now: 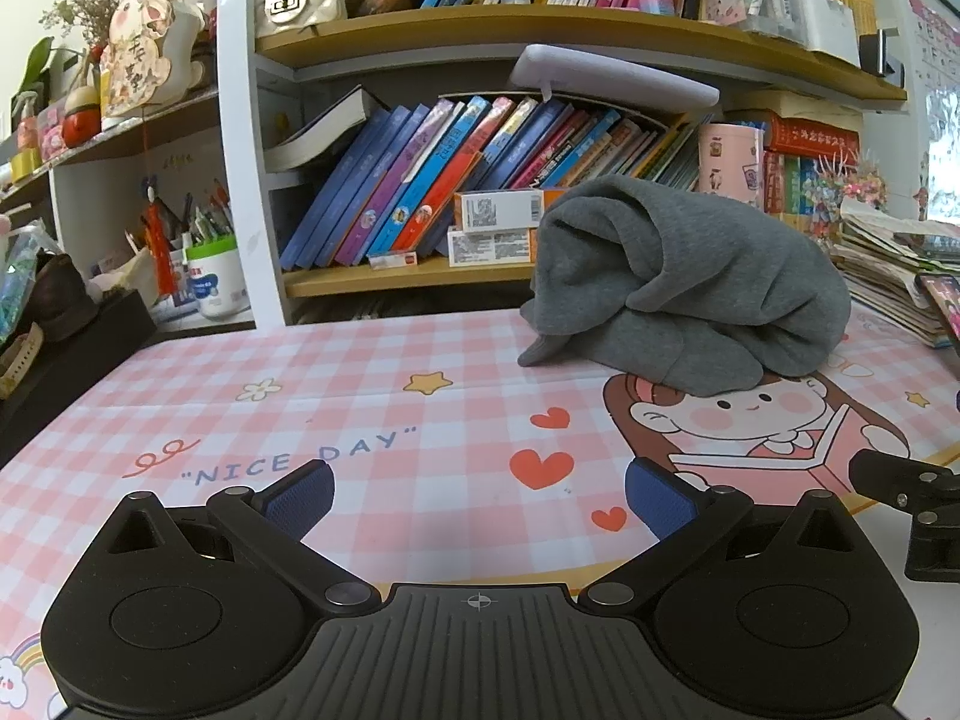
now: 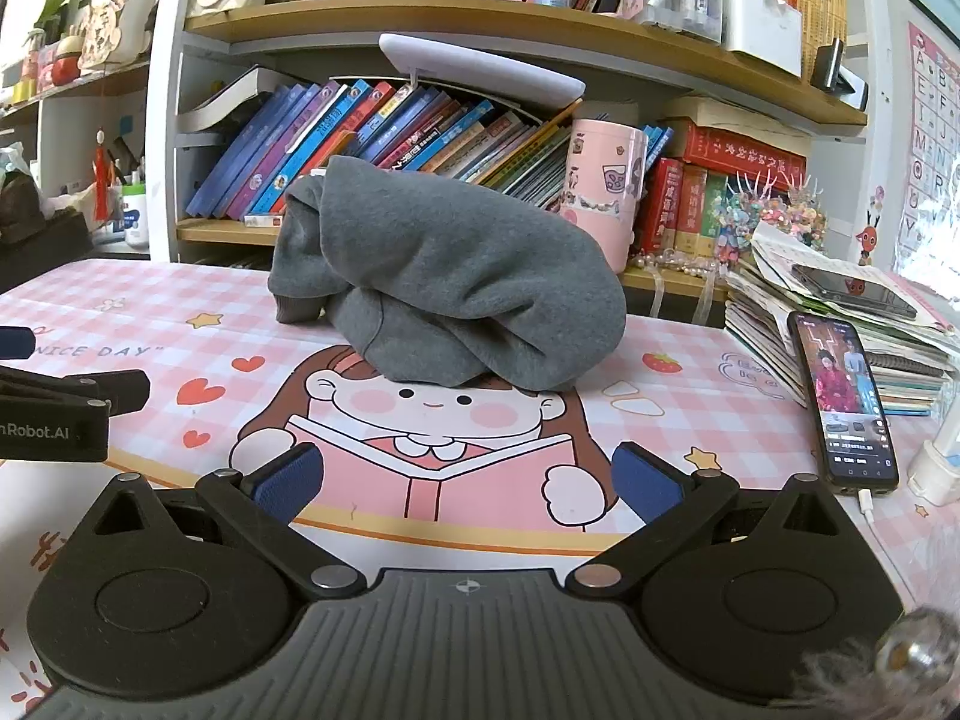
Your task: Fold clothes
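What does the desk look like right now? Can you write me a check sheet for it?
Surface: pink checked desk mat with a cartoon girl and "NICE DAY", lying flat.
Job's things: grey sweatshirt bunched in a heap on the mat, not yet spread or folded.
Clutter: smartphone with its screen lit, leaning on a pile of booklets at the right.
Grippers: left tool and right tool both open, empty, short of the sweatshirt.
Cables: white charging cable plugged into the smartphone.
Surroundings: bookshelf packed with books behind the desk; pink canister on its lower shelf.
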`<state>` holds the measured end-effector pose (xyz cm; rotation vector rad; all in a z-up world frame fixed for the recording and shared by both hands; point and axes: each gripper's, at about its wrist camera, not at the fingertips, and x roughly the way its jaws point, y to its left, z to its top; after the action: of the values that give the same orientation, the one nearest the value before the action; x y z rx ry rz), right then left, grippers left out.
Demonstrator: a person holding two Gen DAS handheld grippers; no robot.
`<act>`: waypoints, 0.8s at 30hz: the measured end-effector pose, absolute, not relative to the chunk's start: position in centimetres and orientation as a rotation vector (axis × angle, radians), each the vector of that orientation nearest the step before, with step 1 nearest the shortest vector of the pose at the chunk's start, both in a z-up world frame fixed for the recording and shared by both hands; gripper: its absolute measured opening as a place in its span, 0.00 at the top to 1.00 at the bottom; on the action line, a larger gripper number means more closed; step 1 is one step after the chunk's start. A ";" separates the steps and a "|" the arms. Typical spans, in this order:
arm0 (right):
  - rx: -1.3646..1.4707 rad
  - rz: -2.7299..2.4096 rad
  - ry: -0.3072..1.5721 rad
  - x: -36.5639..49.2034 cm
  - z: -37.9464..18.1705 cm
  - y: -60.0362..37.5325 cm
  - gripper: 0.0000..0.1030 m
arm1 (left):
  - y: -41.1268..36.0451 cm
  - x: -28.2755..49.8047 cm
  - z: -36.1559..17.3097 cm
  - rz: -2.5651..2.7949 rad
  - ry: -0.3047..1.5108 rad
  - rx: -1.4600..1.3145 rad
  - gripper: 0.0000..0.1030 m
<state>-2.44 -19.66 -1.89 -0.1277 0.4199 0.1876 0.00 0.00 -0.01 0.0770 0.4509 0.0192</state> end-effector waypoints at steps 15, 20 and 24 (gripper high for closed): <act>-0.137 0.187 0.425 -2.5 -1.9 -19.4 0.00 | -0.1 0.0 0.0 0.023 0.460 0.069 0.00; -0.141 0.186 0.414 -2.6 -2.0 -19.3 0.00 | -0.1 0.1 -0.1 0.023 0.460 0.071 0.00; -0.145 0.185 0.402 -2.8 -1.9 -19.2 0.00 | -0.1 0.1 -0.1 0.025 0.457 0.072 0.00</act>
<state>-2.76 -19.25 -1.93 -0.1448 0.4023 0.1849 0.07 -0.13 -0.06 0.0719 0.4570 0.0246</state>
